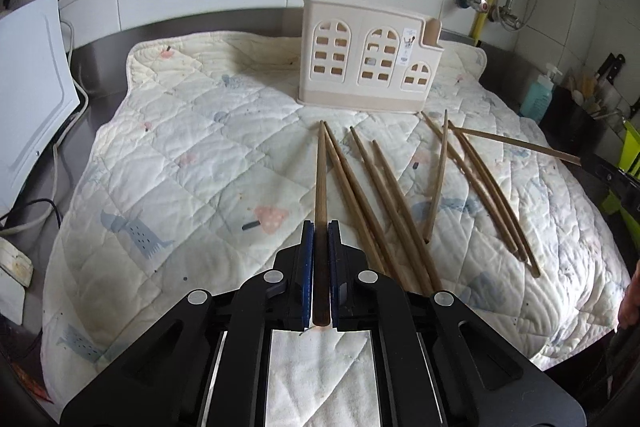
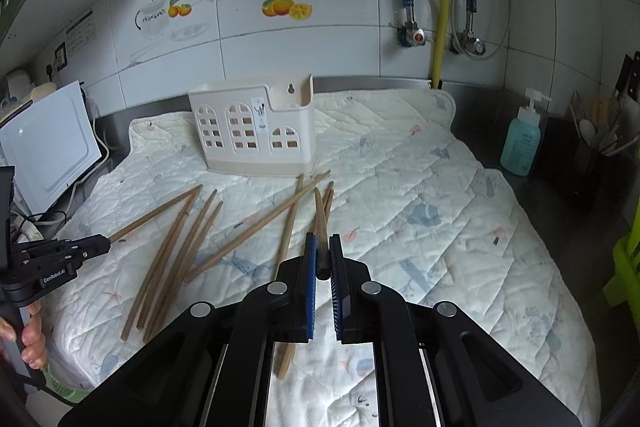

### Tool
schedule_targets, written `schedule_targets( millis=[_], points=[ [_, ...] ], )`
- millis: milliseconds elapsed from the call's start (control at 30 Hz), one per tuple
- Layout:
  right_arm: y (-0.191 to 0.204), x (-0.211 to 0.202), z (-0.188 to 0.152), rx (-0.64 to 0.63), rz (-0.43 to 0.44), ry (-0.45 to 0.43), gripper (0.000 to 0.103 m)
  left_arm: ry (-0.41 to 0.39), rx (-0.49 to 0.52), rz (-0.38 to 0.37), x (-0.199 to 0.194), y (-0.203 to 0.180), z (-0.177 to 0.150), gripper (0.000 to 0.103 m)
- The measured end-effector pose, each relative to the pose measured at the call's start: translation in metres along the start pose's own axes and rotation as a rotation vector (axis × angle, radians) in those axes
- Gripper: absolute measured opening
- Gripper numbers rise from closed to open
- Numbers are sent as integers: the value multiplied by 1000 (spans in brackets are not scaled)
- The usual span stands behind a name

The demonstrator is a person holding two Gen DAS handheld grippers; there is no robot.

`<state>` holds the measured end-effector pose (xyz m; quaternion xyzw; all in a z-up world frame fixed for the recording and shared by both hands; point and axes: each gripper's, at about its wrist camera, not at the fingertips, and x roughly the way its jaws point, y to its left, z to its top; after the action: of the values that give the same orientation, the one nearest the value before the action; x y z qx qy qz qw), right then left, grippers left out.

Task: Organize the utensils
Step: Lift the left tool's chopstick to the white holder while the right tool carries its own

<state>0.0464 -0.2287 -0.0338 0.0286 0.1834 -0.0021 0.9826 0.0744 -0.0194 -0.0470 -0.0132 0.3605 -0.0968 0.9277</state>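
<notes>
While each hand's claw, the left gripper (image 1: pixel 320 227) and the right gripper (image 2: pixel 323 239), pinches one wooden chopstick (image 1: pixel 320 179) above the quilted mat (image 1: pixel 192 155), the next move is probably dropping both into the cream holder (image 1: pixel 368 59) behind the loose chopsticks (image 1: pixel 384 195).

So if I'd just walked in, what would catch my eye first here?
Probably the loose wooden chopsticks scattered over the quilted mat, in front of a cream utensil holder shaped like a little house. Next, the left gripper and the right gripper, each shut on one chopstick.
</notes>
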Motion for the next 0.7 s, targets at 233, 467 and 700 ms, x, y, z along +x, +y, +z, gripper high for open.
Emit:
schedule_targets(
  millis=[233, 467, 700],
  points=[
    [-2, -6, 45, -22, 55, -51, 7, -77, 15, -17, -21, 4, 34, 5],
    [0, -4, 85, -56, 85, -82, 7, -133, 40, -22, -33, 4, 75, 5],
    [1, -6, 126, -87, 101, -122, 7, -184, 62, -22, -43, 0, 114, 5]
  ],
)
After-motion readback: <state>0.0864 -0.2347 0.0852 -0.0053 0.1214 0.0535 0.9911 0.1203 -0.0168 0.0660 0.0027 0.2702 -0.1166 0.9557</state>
